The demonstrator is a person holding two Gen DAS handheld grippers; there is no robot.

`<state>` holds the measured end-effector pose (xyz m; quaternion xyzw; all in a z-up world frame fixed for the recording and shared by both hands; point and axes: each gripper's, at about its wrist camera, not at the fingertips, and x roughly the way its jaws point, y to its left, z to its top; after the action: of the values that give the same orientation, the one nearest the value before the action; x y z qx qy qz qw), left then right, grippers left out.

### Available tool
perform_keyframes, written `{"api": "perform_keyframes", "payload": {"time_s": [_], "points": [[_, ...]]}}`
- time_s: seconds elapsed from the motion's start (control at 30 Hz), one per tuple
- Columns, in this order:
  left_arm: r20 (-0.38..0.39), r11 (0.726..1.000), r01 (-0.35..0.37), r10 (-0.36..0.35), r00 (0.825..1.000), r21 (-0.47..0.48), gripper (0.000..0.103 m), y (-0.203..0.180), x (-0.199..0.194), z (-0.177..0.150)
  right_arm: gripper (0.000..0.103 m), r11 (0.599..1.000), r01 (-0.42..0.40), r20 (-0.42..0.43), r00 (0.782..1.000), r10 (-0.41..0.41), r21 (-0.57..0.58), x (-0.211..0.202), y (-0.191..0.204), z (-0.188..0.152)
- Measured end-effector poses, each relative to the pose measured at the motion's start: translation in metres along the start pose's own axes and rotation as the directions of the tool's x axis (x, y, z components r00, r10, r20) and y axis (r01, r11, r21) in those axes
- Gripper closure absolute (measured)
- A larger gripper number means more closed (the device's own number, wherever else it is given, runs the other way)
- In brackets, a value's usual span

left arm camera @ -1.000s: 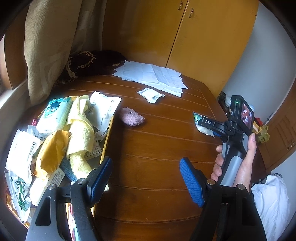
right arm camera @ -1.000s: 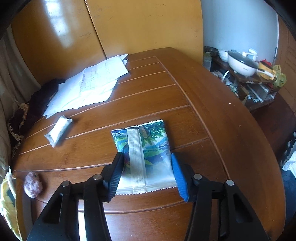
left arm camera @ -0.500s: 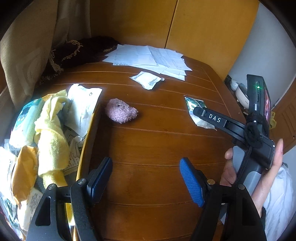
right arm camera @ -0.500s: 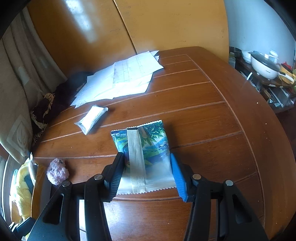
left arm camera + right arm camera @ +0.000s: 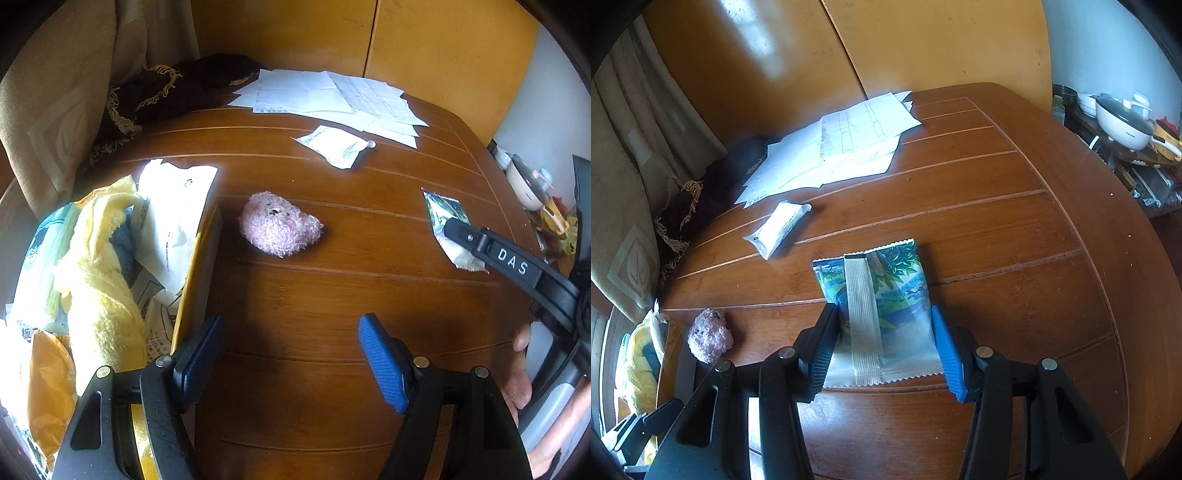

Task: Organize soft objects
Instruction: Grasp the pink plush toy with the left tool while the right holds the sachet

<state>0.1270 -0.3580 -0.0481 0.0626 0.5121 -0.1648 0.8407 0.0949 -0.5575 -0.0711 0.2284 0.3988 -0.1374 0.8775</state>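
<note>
A fluffy pink plush (image 5: 280, 229) lies on the wooden table (image 5: 332, 295), just right of a yellow-rimmed box (image 5: 195, 266). My left gripper (image 5: 291, 343) hangs open over bare wood, short of the plush, with nothing between its fingers. The plush (image 5: 709, 336) also shows at the lower left of the right wrist view. My right gripper (image 5: 882, 332) is shut on a green-and-blue snack packet (image 5: 886, 295), its pads pressing both side edges low over the table. In the left wrist view, one right finger (image 5: 480, 240) covers part of that packet (image 5: 443, 214).
The box holds a yellow towel (image 5: 99, 295), white bags and packets. A white sachet (image 5: 332, 146) and loose papers (image 5: 325, 96) lie farther back, with a dark fringed cloth (image 5: 166, 88) by the curtain. A person's hand (image 5: 517, 387) grips the right handle. A cluttered shelf (image 5: 1123, 122) stands beyond the table's right edge.
My left gripper has come down and forward toward the plush, which now looks larger and nearer. The right gripper has swung slightly with the packet still in its grip.
</note>
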Motion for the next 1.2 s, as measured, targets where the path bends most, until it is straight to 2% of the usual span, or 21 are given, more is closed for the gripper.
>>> {"api": "perform_keyframes", "payload": {"time_s": [0.17, 0.43, 0.7, 0.8, 0.97, 1.1, 1.13, 1.2], "points": [[0.003, 0.999, -0.005, 0.005, 1.0, -0.042, 0.025, 0.011, 0.001, 0.007, 0.052, 1.0, 0.002, -0.005, 1.0, -0.002, -0.002, 0.001, 0.0, -0.001], [-0.004, 1.0, 0.006, -0.007, 1.0, -0.03, 0.025, 0.006, -0.004, 0.008, 0.052, 1.0, -0.003, -0.004, 1.0, 0.003, 0.003, 0.001, 0.0, -0.001], [-0.024, 0.998, 0.01, -0.012, 1.0, -0.058, 0.025, 0.001, -0.006, 0.03, 0.052, 1.0, -0.014, 0.008, 1.0, 0.014, 0.026, -0.002, -0.004, 0.0], [-0.028, 0.998, -0.008, 0.006, 1.0, -0.065, 0.025, 0.0, -0.001, 0.041, 0.052, 0.999, -0.018, 0.012, 1.0, 0.018, 0.031, -0.003, -0.004, 0.0], [-0.089, 0.998, -0.035, 0.029, 0.996, -0.061, 0.025, -0.005, 0.022, 0.056, 0.052, 0.999, -0.023, 0.009, 1.0, 0.022, 0.032, -0.003, -0.005, 0.0], [-0.097, 0.995, -0.1, 0.096, 0.991, -0.029, 0.025, -0.013, 0.042, 0.067, 0.052, 0.999, -0.023, 0.011, 1.0, 0.022, 0.031, -0.004, -0.004, 0.0], [-0.098, 0.992, -0.122, 0.119, 0.988, -0.027, 0.027, -0.013, 0.047, 0.07, 0.052, 0.999, -0.022, 0.011, 1.0, 0.022, 0.03, -0.004, -0.004, 0.0], [-0.106, 0.989, -0.147, 0.143, 0.984, -0.03, 0.039, -0.012, 0.056, 0.073, 0.052, 0.999, -0.024, 0.009, 1.0, 0.023, 0.031, -0.003, -0.004, 0.0]]}}
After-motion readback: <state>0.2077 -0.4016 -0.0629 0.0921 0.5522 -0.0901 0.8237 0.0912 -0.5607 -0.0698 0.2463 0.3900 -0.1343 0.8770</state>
